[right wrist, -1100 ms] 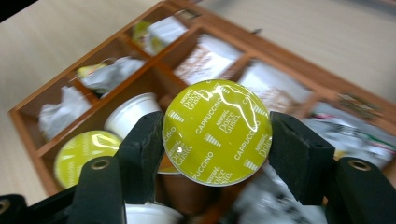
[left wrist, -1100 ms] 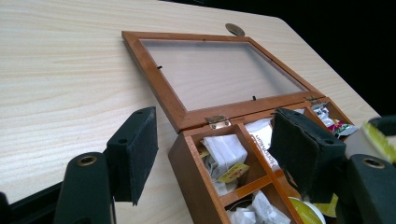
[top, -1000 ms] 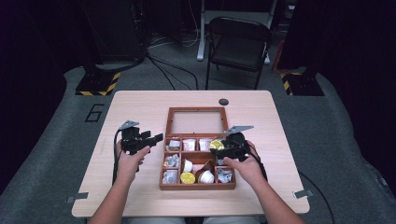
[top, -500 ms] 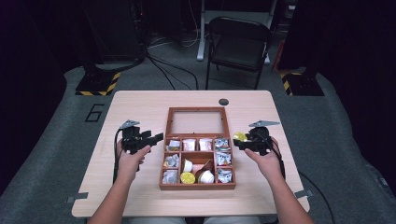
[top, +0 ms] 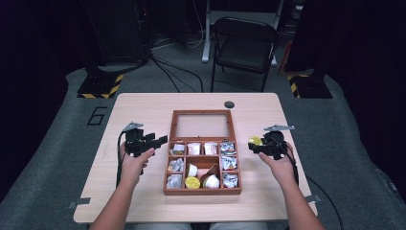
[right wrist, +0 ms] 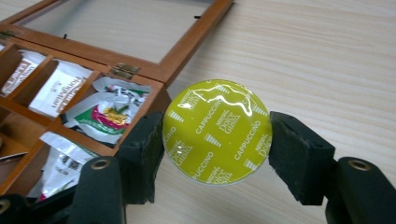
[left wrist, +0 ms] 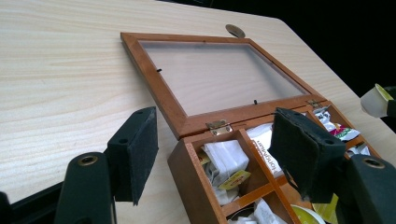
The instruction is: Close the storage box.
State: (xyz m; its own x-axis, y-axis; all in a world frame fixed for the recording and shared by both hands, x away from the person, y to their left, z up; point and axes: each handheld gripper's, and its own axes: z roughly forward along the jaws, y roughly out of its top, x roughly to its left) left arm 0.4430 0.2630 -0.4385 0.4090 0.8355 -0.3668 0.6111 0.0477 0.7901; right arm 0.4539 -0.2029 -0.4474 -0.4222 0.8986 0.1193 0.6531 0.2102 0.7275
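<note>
A wooden compartment box [top: 201, 191] lies at the table's middle, its glass lid [top: 201, 125] folded flat behind it. Sachets and capsules fill its cells. My right gripper [top: 253, 144] hovers over bare table just right of the box, shut on a yellow-green cappuccino capsule [right wrist: 217, 130], one pad on each side of its foil top. That capsule [left wrist: 376, 100] also peeks in at the right edge of the left gripper view. My left gripper [top: 162, 140] stays left of the box, jaws open with nothing between them [left wrist: 219, 149], pointing at the box's corner [left wrist: 187, 172].
A small dark round disc [top: 229, 104] sits on the table behind the lid. Another yellow capsule [top: 192, 182] rests in the front row of the box. A black folding chair [top: 244, 43] stands beyond the table's far edge.
My right gripper has carried the yellow capsule from over the box's right cells out to the right, past the box's side. The left gripper has stayed put.
</note>
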